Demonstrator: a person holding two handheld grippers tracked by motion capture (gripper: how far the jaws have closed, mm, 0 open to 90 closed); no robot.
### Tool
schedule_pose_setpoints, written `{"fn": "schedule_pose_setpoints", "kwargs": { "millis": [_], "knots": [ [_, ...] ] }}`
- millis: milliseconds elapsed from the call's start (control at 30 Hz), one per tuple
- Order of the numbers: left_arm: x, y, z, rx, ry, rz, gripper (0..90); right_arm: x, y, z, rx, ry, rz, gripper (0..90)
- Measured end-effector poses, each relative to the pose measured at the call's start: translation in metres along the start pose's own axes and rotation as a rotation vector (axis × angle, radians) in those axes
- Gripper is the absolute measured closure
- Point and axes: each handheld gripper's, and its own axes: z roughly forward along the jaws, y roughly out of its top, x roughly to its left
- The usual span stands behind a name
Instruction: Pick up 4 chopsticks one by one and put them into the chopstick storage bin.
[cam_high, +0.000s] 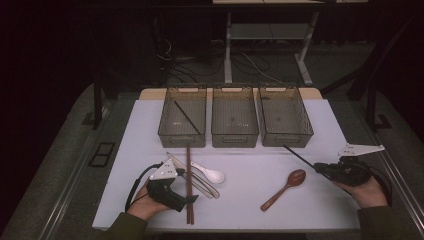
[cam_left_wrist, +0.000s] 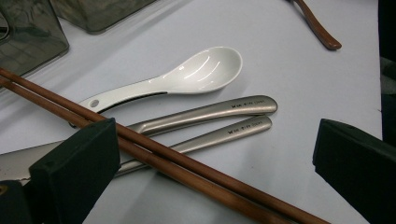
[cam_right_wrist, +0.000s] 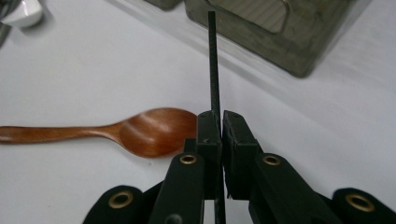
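White tabletop (cam_high: 250, 200) spreads beneath both grippers. At its right edge, the right gripper (cam_right_wrist: 221, 122) has its jaws clamped on a thin, straight black chopstick (cam_right_wrist: 213, 60), matte and dark, slanting toward the far-left. Left gripper (cam_left_wrist: 212, 158) rests near-left, jaws apart over brown chopsticks (cam_left_wrist: 154, 154).

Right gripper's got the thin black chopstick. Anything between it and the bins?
Nothing visible. The right gripper is shut on the thin black chopstick, whose tip points toward the right-hand clear plastic bin across bare white tabletop. The brown wooden spoon lies off to the side.
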Motion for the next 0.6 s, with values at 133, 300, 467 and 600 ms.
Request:
{"fn": "schedule_pose_setpoints", "kwargs": {
  "millis": [133,300,467,600],
  "knots": [
    [0.0,0.0,0.0,0.0,0.002,0.001,0.0,0.004,0.007,-0.001,-0.019,0.023,-0.013,85.7],
    [0.001,0.0,0.0,-0.003,0.003,-0.003,0.0,0.008,0.014,0.001,-0.034,0.046,-0.025,85.7],
    [0.002,0.0,-0.001,-0.004,0.006,-0.006,0.0,0.015,0.024,0.003,-0.045,0.069,-0.035,85.7],
    [0.001,0.0,-0.001,-0.012,0.002,-0.012,0.0,0.02,0.031,0.007,-0.051,0.077,-0.048,85.7]
  ]
}}
